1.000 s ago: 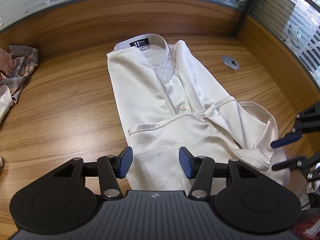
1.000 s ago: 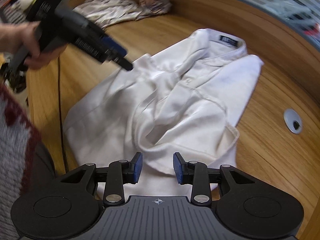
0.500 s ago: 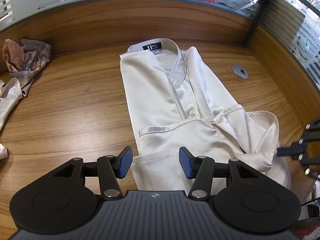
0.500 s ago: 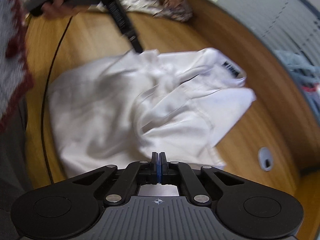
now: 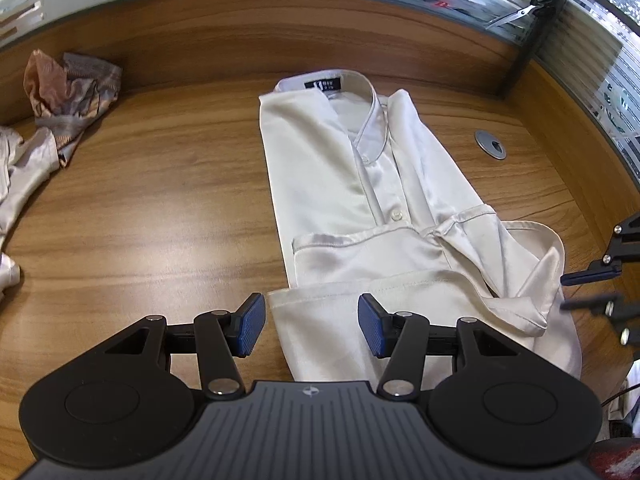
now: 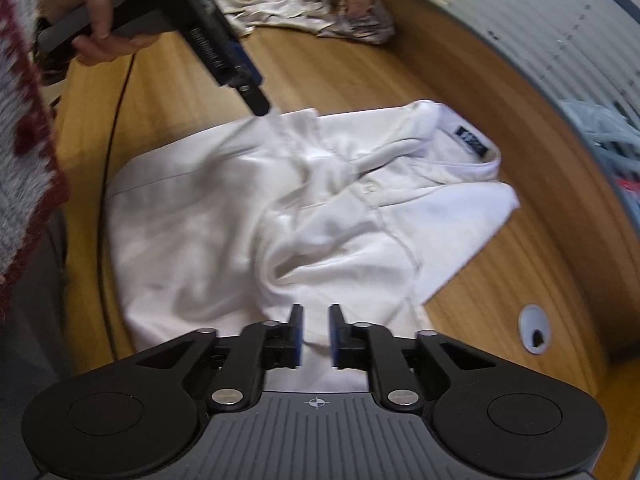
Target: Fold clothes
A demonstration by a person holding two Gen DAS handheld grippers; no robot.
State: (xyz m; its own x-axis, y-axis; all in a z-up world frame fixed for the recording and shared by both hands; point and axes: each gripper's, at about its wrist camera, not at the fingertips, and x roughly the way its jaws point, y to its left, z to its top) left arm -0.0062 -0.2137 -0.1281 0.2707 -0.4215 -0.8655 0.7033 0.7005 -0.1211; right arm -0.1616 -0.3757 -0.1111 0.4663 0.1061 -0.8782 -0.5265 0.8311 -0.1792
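A white satin shirt [image 5: 360, 184] lies on the wooden table [image 5: 160, 208], collar and black label at the far end, its right side bunched into loose folds. My left gripper [image 5: 311, 326] is open just above the near hem, whose left corner lies between the blue pads. The right wrist view shows the same shirt [image 6: 224, 216] from its side. There a hand holds the left gripper [image 6: 258, 104] with its tips at the shirt's far edge. My right gripper [image 6: 316, 336] stands open by a narrow gap over the rumpled near edge and holds nothing. It also shows as the right gripper [image 5: 584, 289] at the frame's right edge.
Crumpled clothes [image 5: 68, 92] and a pale garment [image 5: 24, 176] lie at the far left of the table. A round cable grommet [image 5: 490, 144] sits right of the shirt. Wooden walls with glass above ring the table. A black cable [image 6: 106, 184] runs along the near edge beside a sleeve [image 6: 24, 120].
The right gripper was shut half a second ago and now stands slightly open. The left gripper stayed open and shifted left, so the shirt sits further right in its view.
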